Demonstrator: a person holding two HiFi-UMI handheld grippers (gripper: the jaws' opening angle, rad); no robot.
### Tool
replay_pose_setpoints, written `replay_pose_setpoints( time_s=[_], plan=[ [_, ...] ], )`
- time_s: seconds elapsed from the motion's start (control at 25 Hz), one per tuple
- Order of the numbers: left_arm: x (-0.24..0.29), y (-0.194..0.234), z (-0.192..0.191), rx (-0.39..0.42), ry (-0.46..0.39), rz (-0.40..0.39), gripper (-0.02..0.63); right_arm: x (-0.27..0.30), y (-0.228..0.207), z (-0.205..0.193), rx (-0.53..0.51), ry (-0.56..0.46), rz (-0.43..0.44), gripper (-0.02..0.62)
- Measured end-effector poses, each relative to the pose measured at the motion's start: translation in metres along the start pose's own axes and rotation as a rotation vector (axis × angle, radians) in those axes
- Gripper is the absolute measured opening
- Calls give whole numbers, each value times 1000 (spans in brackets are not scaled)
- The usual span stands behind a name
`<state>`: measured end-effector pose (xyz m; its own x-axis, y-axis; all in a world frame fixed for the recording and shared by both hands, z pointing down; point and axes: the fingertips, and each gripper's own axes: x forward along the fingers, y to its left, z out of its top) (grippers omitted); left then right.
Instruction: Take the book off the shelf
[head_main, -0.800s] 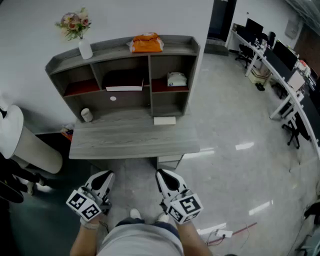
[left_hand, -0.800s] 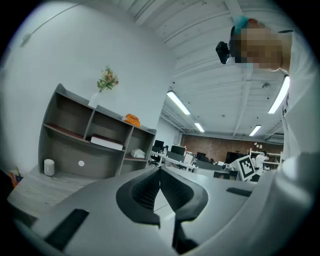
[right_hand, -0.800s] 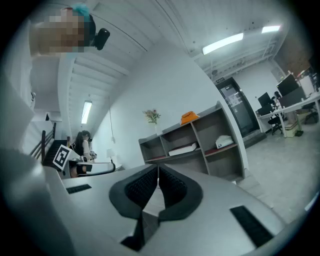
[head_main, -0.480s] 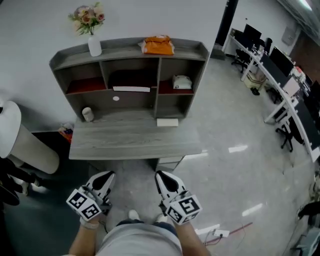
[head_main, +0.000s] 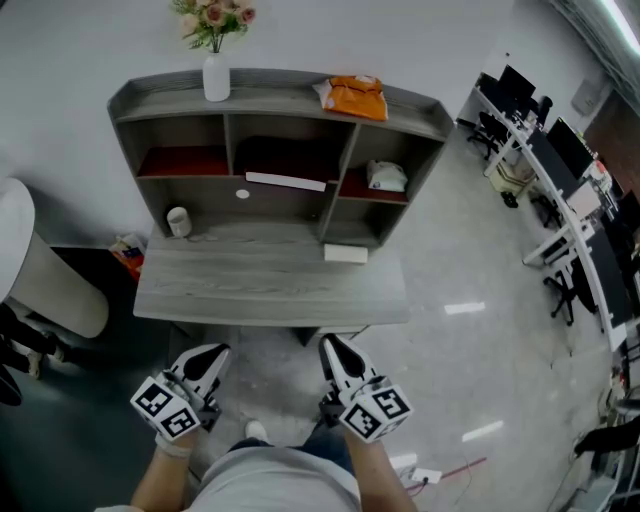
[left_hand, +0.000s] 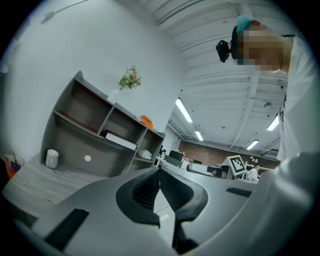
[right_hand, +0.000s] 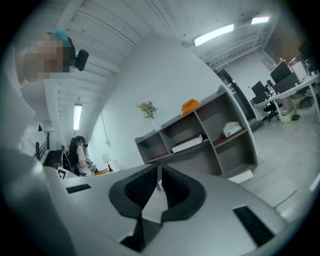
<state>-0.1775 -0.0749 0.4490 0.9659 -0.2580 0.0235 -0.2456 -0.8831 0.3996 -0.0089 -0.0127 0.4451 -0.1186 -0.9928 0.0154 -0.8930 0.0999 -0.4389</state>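
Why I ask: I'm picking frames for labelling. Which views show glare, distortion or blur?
Head view: sharp, evenly lit, with bright glare streaks on the floor. Left gripper view: heavy fisheye bending of the shelf, dark corners. Right gripper view: same fisheye, dark corners; the book shows clearly.

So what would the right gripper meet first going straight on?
Most likely the desk: in the head view the shut right gripper points at its front edge, close ahead. Height is unclear; judging by its own view, it may pass over that and reach the shelf unit below the book.
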Motion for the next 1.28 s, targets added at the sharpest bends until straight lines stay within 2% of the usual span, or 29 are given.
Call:
replay_pose_setpoints(
  time_s=[0.24,0.48,0.8,0.96,1.16,1.24,1.28],
  plan=[
    [48,28,6,2,-33,83,17,54,-68,26,172,-20,94,21],
    [128,40,15,-36,-92,198,17,110,-140,35,290,75,224,21],
    [226,61,14,-19,-117,337,17,168,-227,50,443,162,347,22],
    [253,66,19,-39,-147,438,17,201,-251,73,576,174,406,23],
    [267,61,22,-66,-161,529,17,240,-260,92,675,225,463,28],
    [267,58,24,-79,-164,559,17,253,-259,97,727,238,487,50],
    [266,57,25,-87,-168,570,17,261,-259,99,748,246,495,103]
  ],
)
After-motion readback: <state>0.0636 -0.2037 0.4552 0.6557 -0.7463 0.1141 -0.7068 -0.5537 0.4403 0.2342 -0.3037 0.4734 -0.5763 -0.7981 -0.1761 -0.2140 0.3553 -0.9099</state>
